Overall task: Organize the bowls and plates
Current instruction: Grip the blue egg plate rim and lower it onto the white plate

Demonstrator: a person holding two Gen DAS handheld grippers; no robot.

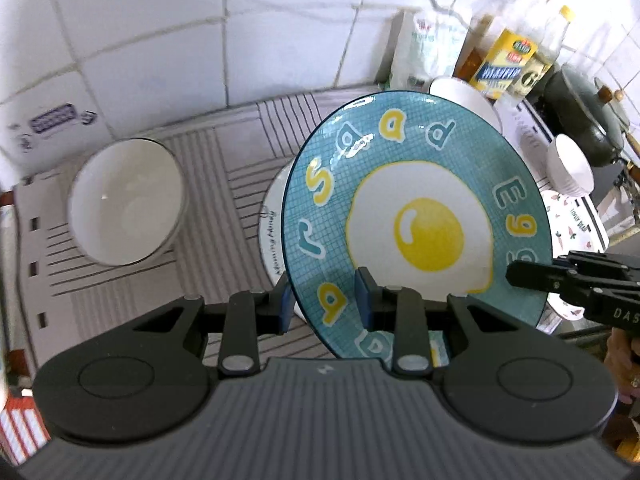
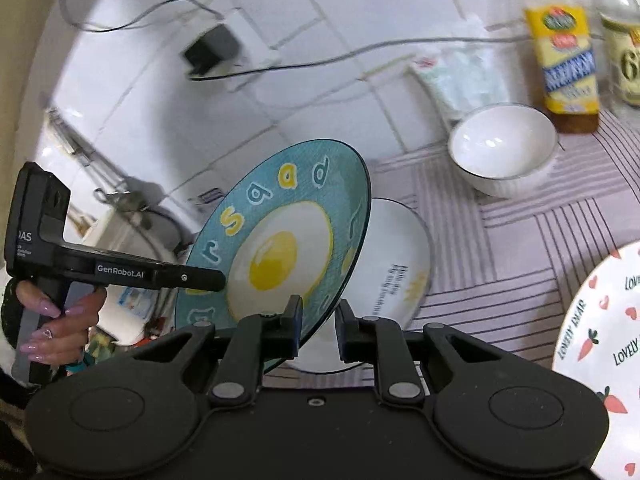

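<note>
Ahead of my grippers I list: white tiled wall (image 1: 168,40), striped mat (image 1: 240,152), yellow-labelled bottle (image 2: 566,60), white pouch (image 2: 460,76), black plug (image 2: 210,50) with cable, dark lidded pot (image 1: 588,116) far right

I hold the teal fried-egg plate (image 1: 416,216) tilted on edge above a white lettered plate (image 2: 394,264). White bowls lie far left (image 1: 126,200) and far right (image 2: 502,148); a carrot-patterned plate (image 2: 600,352) near right.
</note>
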